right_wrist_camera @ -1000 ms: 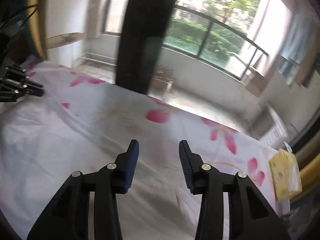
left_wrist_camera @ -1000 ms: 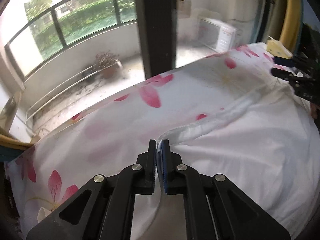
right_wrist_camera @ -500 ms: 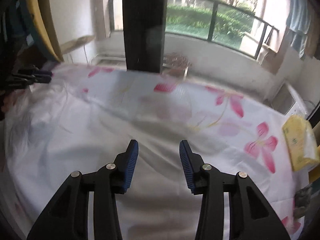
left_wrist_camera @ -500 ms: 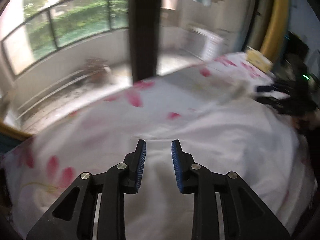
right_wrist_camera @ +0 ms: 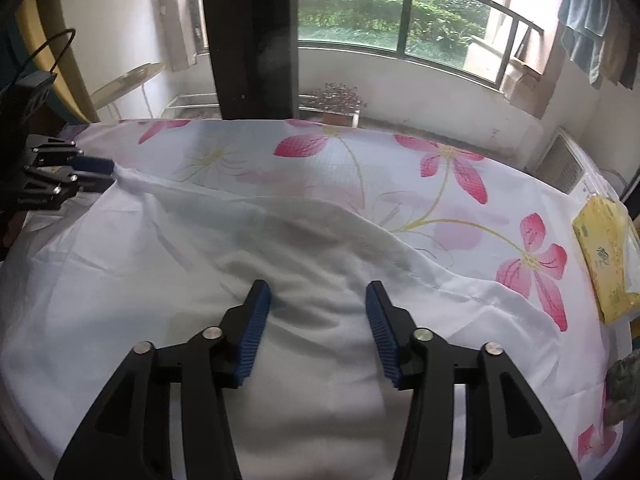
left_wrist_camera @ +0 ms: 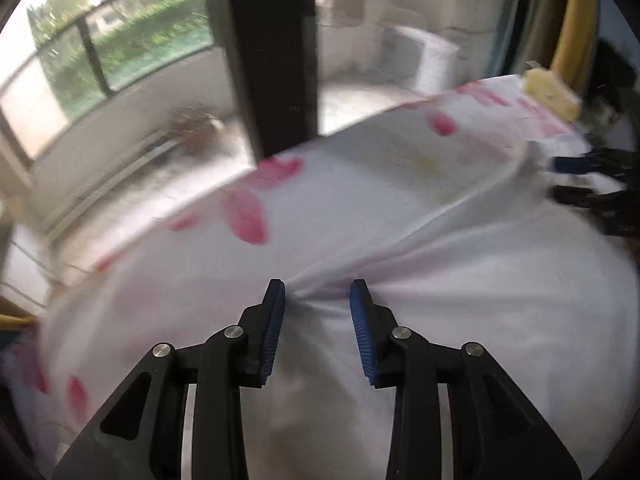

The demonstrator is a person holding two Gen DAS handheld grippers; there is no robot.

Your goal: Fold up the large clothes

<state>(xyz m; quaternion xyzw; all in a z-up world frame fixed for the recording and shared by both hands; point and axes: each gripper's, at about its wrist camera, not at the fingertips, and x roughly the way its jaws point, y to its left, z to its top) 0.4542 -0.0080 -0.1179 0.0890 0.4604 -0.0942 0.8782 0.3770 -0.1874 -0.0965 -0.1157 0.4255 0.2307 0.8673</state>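
While both tongs open wider over white cloth (right_wrist_camera: 120, 300), only right view shows sharp yellow packet (right_wrist_camera: 604, 256).

Motion blur is smearing the whole left wrist view: the floral sheet (left_wrist_camera: 256, 216), potted plant (left_wrist_camera: 196, 128) and right gripper (left_wrist_camera: 576, 178) at the far right are all losing detail. In the right wrist view the yellow packet (right_wrist_camera: 606, 256) is running off the right edge, its print staying unreadable
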